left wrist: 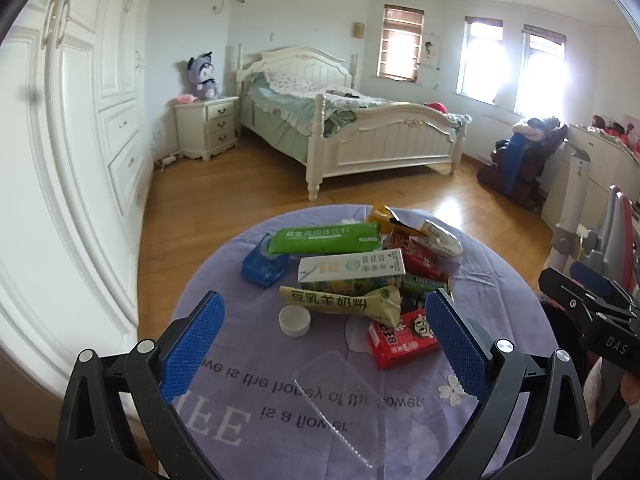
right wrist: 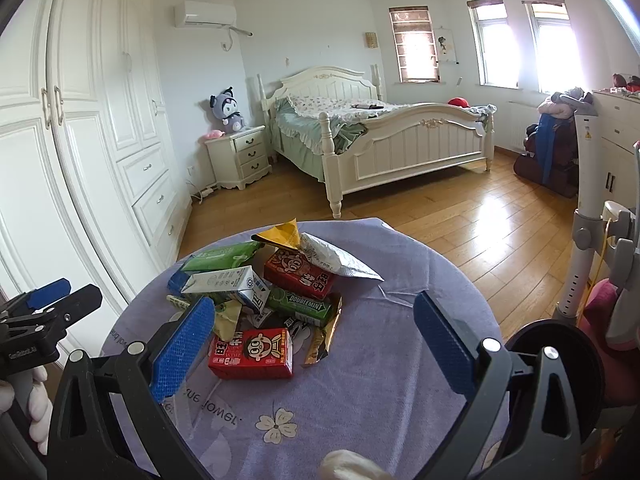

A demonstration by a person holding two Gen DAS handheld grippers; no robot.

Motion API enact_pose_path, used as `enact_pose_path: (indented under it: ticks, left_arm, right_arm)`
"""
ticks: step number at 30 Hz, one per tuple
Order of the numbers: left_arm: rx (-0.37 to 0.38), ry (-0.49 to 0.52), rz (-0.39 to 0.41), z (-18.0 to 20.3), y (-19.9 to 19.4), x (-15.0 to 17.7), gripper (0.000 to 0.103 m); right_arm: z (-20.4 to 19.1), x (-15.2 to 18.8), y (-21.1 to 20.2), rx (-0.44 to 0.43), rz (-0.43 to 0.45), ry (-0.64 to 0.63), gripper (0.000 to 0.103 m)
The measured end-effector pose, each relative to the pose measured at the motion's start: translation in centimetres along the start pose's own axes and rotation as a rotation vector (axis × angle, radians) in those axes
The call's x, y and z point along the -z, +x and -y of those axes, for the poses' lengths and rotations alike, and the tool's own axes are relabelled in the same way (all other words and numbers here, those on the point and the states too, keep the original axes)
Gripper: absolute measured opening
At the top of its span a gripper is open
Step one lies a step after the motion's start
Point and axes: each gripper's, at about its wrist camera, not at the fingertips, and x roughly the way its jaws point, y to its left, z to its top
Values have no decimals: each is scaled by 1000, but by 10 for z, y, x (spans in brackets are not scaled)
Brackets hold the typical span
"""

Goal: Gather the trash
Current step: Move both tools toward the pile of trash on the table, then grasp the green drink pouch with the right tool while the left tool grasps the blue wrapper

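Fingers of both grippers were spread wide with nothing between their blue pads: the left gripper point(left wrist: 320, 344) filled the lower part of its view and the right gripper point(right wrist: 316, 344) the lower part of its own, each hovering over the near side of the round table point(left wrist: 224, 280). By that evidence the collecting looked barely begun, if begun at all, since the whole heap of trash lay untouched at the centre of the lavender cloth and no bin or bag could be made out with certainty in either view. Going down in size, the pile held a green pouch point(left wrist: 325, 239) at centre frame, a white carton point(left wrist: 352, 267) just below it, and a yellow-green sachet point(left wrist: 340, 300) lower still. A red box point(left wrist: 402, 338) sat right of centre, beside the left gripper's right pad, and a second red box point(right wrist: 300, 274) lay further back. A blue pack point(left wrist: 264, 266) lay at the left edge of the heap, a clear lid point(left wrist: 340, 396) lay flat in the lower middle, and a small white cap point(left wrist: 295, 320) stood just apart from the sachet. Everything remained to be picked up.
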Motion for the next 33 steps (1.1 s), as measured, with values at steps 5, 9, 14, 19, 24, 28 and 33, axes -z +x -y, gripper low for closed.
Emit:
enact_pose_path:
  ticks: [5,9,14,19,24,28,33]
  left_arm:
    - [11,-3,-7,-1,4,-1,99]
    - [27,-5,-23,-3,11,1,99]
    - [62,-43,-72,-18,30,3,99]
    - [24,-58,-98,-34,48,3,99]
    - [22,-56,-101,-36,58,0,99]
    - [34,-43,-102,-32,67,-4,99]
    - [64,-50,-111,-36,78,-6,99]
  right_arm:
    - [-1,1,7,-10,-15,0,98]
    - [2,4,15,-10,-42,1,98]
    - [6,10,31,-31,-106,-15,98]
    - [15,12,42,-32,-122,-5,98]
    - [20,9,50,-34,-125,4,98]
    - [20,4,57,-34,-124,-17,98]
    - [9,-12,66,-82,-102,-92,98]
